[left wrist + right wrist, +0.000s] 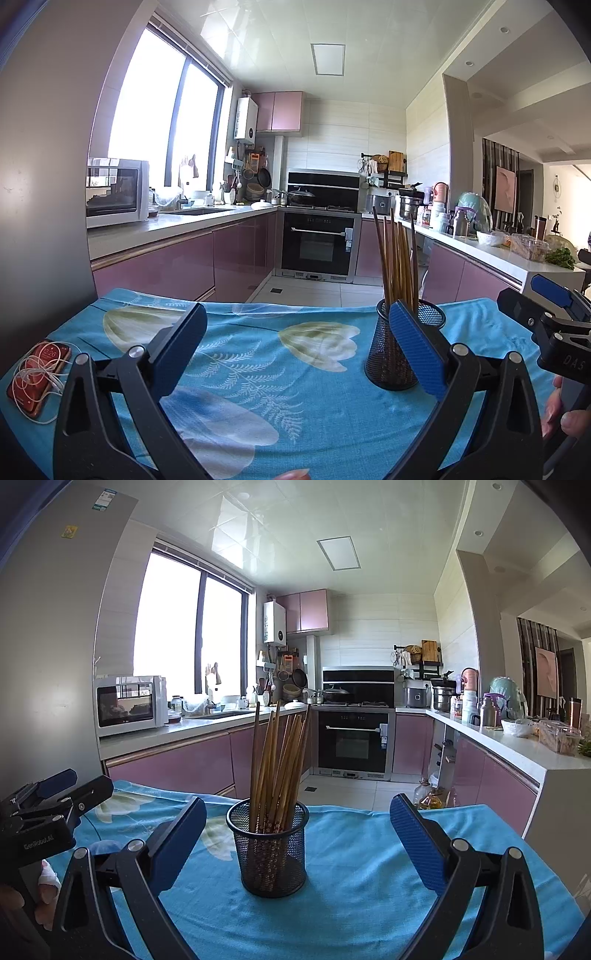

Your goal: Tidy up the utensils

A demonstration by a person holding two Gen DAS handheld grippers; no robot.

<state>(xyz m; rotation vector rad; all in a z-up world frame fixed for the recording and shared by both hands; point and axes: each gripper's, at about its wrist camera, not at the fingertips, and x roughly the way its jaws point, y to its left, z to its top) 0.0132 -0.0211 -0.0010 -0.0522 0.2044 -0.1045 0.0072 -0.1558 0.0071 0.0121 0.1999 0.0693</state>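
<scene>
A black mesh cup (269,853) stands upright on the blue flowered cloth (354,893) and holds several wooden chopsticks (277,771). My right gripper (297,843) is open and empty, its fingers apart on either side of the cup and nearer to me than it. My left gripper (295,350) is open and empty, left of the cup (395,350); its right finger (417,354) overlaps the cup in the left wrist view. The chopsticks (399,258) lean slightly in the cup.
A red phone with white earphone cable (38,376) lies at the cloth's left edge. The other gripper shows at the right edge (554,325) of the left wrist view and at the left edge (40,819) of the right wrist view. Kitchen counters and an oven (354,738) lie beyond.
</scene>
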